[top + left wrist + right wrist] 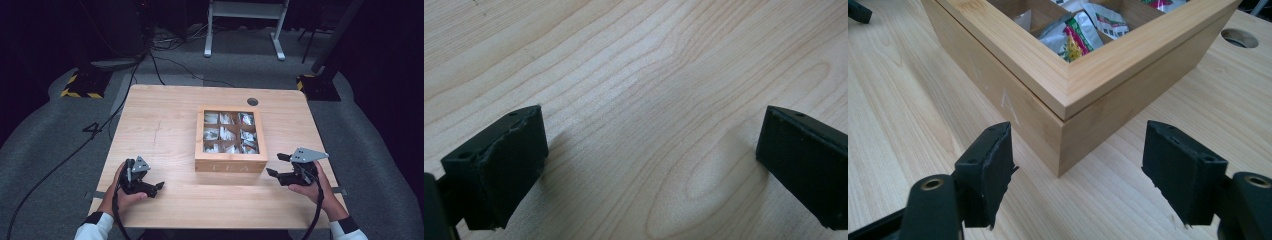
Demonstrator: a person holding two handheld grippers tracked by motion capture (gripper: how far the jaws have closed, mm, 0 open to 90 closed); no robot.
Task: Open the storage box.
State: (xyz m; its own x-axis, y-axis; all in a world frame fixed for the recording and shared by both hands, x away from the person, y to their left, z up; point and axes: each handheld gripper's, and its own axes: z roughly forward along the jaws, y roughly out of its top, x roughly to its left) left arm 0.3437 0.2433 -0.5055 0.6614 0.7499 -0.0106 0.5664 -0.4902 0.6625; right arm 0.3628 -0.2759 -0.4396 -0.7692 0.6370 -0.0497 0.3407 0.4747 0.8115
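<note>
Right gripper [278, 165] gaping, empty, near box [230, 166] corner — square up to lid edge before pinching; left gripper [148, 181] spread, idle.

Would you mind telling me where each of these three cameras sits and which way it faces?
High view: above the person's side, looking forward and down on the table and tea box; both hands, the left claw and the right claw show.
Left gripper view: rides the left claw, looking down at bare table wood between its open jaws.
Right gripper view: rides the right claw, facing the tea box's near corner, jaws open, apart from it.
Shared: the high and right gripper views both show the tea box and its packets.
</note>
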